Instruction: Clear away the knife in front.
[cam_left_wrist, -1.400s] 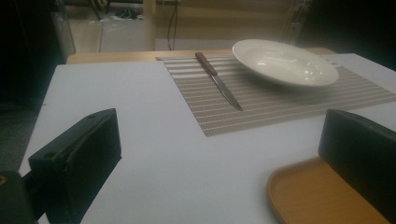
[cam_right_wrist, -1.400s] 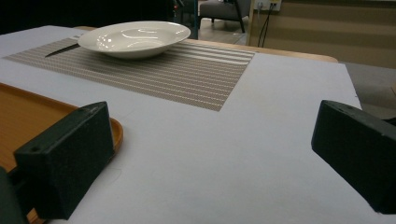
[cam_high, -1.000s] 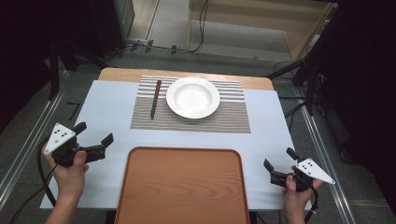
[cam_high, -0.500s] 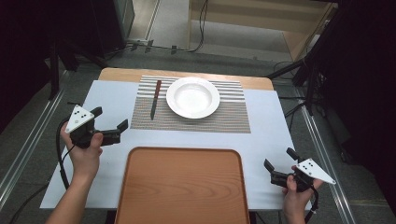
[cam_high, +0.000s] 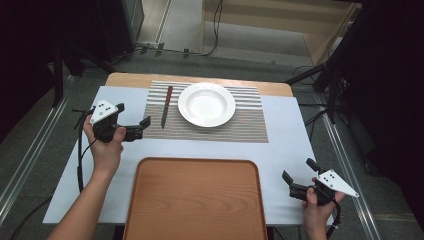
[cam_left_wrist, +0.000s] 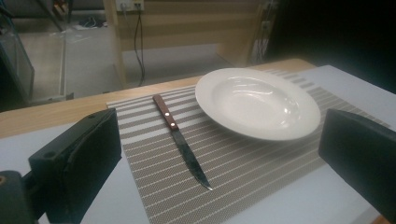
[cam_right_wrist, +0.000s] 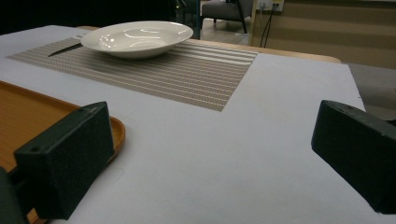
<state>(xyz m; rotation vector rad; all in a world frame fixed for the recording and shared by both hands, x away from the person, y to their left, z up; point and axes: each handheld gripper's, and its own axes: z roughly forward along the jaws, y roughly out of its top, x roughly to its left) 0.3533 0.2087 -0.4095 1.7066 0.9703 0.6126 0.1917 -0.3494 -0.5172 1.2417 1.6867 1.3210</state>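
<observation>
A rectangular brown wooden tray (cam_high: 195, 200) sits near the striped grey woven placemat (cam_high: 240, 125). On the mat, a round white ceramic plate (cam_high: 206, 104) lies beside a wooden-handled steel knife (cam_high: 166, 105) — apparently not touching. The left gripper (cam_high: 137, 129) hovers at the mat's left edge, jaws wide, empty; the right gripper (cam_high: 295, 186) — equally spread, empty — is well apart.

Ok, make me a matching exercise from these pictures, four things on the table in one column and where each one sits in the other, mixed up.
Things:
1. knife
2. plate
3. tray
4. left gripper

Places:
A. middle of the striped placemat
B. near edge of the table, between the two hands
C. left part of the placemat, beside the plate
D. over the table's left side, jaws open toward the knife

Pairs: 1-C, 2-A, 3-B, 4-D
</observation>
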